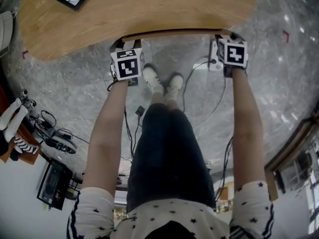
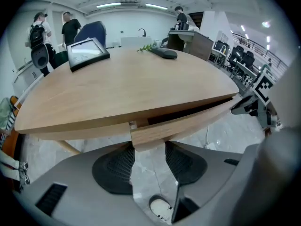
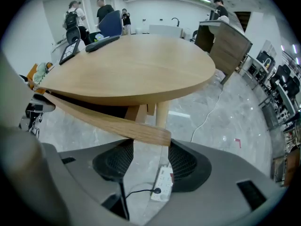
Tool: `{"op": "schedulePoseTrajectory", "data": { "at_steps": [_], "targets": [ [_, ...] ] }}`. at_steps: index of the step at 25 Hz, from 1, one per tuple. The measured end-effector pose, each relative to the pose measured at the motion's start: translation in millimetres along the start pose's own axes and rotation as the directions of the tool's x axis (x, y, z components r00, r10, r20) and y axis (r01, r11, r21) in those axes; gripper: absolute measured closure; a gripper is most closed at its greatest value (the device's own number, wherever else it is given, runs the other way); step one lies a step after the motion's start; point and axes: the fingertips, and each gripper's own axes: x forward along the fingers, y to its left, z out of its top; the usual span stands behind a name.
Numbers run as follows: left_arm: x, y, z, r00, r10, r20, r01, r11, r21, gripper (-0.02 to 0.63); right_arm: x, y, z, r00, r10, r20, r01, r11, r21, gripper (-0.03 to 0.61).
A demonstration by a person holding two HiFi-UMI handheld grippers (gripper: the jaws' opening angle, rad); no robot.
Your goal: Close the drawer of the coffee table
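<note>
Locate the left gripper (image 2: 148, 152) at the near edge of the coffee table (image 1: 149, 14), toward its left end. Read its jaws as standing wide apart, with the left end of the drawer front (image 2: 188, 119) at their tips and the floor (image 2: 141, 173) showing through the gap. Do not record a clamp: no pad seen biting on the wood.

Locate the right gripper (image 3: 149, 147) at the same near edge of the coffee table, toward its right end. Read its jaws likewise as apart and unclamped, with the right end of the drawer front at the tips and a white power strip (image 3: 162, 182) on the floor below.

Find the drawer under the coffee table's top, part open: curved front standing off the table edge, with a dark gap behind it.

Treat the drawer front as stiff, smooth wood, probably light and free on its runners. Take no pinch grip; bear on the face near both ends. Press evenly, since a long front pushed at one end alone is likely to skew and bind.

Disregard the framed panel (image 2: 87, 51) on the far part of the coffee table and the people (image 2: 70, 27) standing beyond the coffee table.
</note>
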Motion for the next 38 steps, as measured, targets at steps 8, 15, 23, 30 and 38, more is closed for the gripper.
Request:
{"op": "schedulePoseTrajectory", "data": {
  "at_steps": [8, 15, 23, 30, 38],
  "targets": [
    [4.2, 0.7, 4.3, 1.0, -0.005, 0.022, 0.007, 0.997, -0.08, 0.405, 2.3, -1.2, 3.8, 1.0, -0.006, 0.006, 0.005, 0.998, 0.064, 0.343],
    [5.8, 1.4, 8.1, 0.999, -0.003, 0.035, 0.007, 0.992, -0.124, 0.405, 3.3, -2.8, 7.5, 1.0, -0.012, 0.015, 0.011, 0.995, 0.099, 0.344],
    [8.6, 5.4, 16.2, 0.999, 0.009, 0.047, -0.002, 0.99, -0.138, 0.407, 6.1, -4.6, 16.8, 1.0, -0.021, 0.022, 0.018, 0.991, 0.13, 0.344],
    [10.7, 4.9, 21.5, 0.997, 0.017, 0.079, 0.0, 0.978, -0.208, 0.407, 9.0, 4.4, 22.0, 0.998, -0.002, 0.069, -0.016, 0.963, 0.267, 0.448],
    [14.0, 5.9, 28.1, 0.995, 0.018, 0.1, 0.004, 0.976, -0.218, 0.407, 18.1, 34.2, 34.3, 0.993, 0.002, 0.117, -0.041, 0.944, 0.328, 0.534]
  ]
}}
